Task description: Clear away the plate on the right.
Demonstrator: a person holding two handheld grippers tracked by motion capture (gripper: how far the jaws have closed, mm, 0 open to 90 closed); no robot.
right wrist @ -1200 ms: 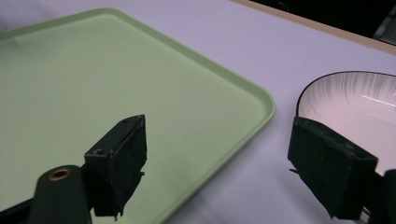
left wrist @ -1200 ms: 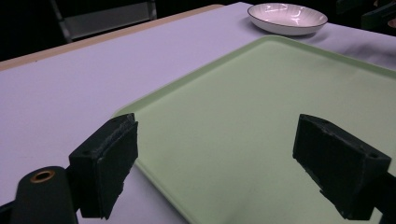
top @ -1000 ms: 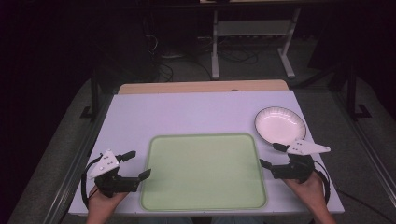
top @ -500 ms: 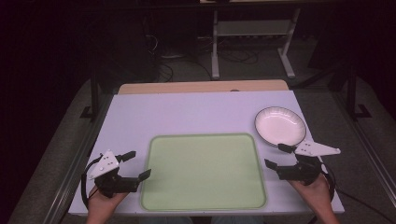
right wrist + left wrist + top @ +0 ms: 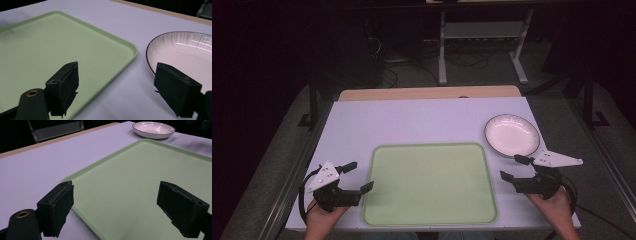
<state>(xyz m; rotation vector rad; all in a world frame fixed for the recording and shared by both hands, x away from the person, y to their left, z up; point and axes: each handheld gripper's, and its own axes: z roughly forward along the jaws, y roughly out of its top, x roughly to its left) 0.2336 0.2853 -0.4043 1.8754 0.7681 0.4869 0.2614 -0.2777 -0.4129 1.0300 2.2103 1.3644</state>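
Observation:
A pale green tray [image 5: 432,185] lies empty at the front middle of the white table [image 5: 412,125]. A white bowl [image 5: 512,135] with a dark rim sits off the tray's far right corner. My left gripper [image 5: 362,175] is open at the tray's left edge, its jaws straddling the near left corner of the tray [image 5: 150,177] with nothing between them. My right gripper [image 5: 510,167] is open too, just right of the tray and just short of the bowl. In the right gripper view one jaw hangs over the tray [image 5: 50,50] and the other over the bowl [image 5: 185,55].
A wooden strip [image 5: 427,93] runs along the table's far edge. Beyond it the dark floor holds a metal stand [image 5: 482,45] and loose cables. The left gripper view shows the bowl [image 5: 153,129] far across the tray.
My right gripper has drifted a little to the right and toward the table's front edge, still open. The left gripper, tray and bowl have stayed put.

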